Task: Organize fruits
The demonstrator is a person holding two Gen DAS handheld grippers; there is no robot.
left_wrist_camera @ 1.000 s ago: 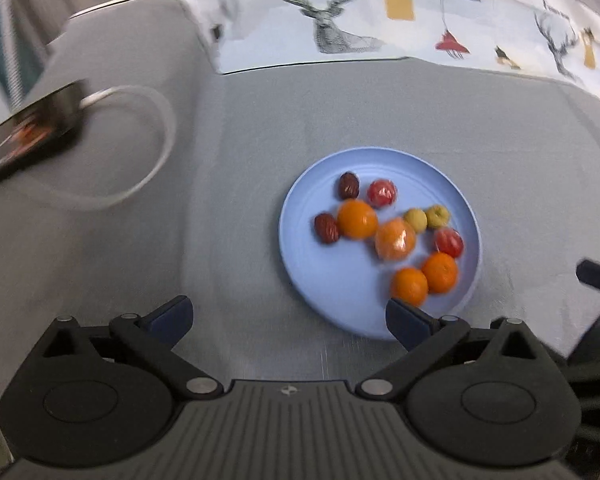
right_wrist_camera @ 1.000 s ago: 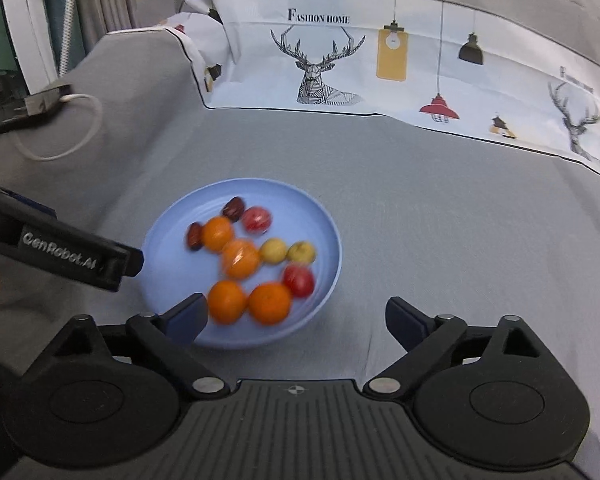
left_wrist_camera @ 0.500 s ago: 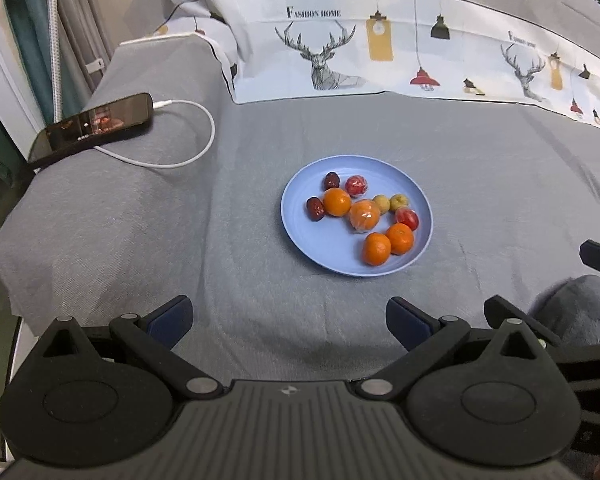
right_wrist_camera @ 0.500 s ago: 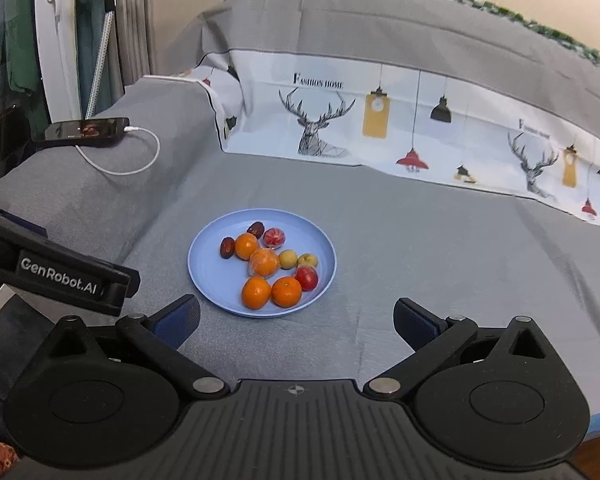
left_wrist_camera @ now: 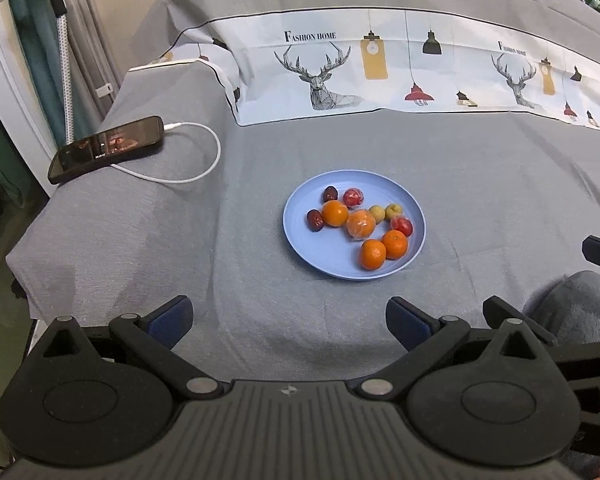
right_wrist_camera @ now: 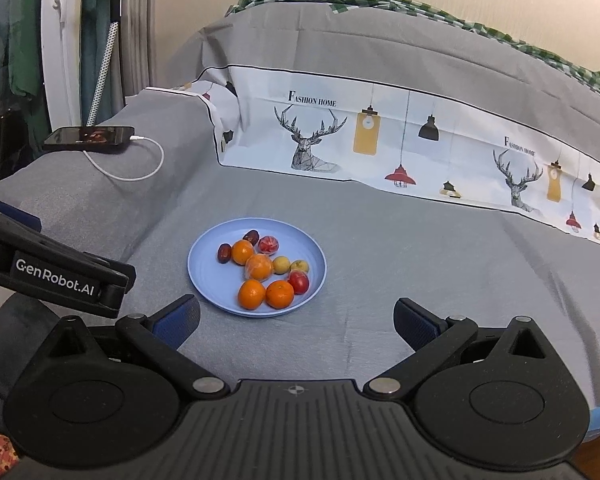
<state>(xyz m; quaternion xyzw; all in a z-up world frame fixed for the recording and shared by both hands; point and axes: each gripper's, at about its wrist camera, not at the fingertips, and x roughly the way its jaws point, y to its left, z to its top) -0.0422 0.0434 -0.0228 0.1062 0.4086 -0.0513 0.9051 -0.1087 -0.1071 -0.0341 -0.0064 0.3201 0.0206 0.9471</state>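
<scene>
Two hand-held grippers, left and right, are hovering wide open and empty near a blue plate of oranges, dates and small fruits on the grey bed, each needing a gentle, centred pinch.

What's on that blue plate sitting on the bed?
The blue plate holds four oranges, one in clear wrap, two dark red dates, two red fruits and two small yellow ones. Whatever lies beneath the touching fruits is hidden.
</scene>
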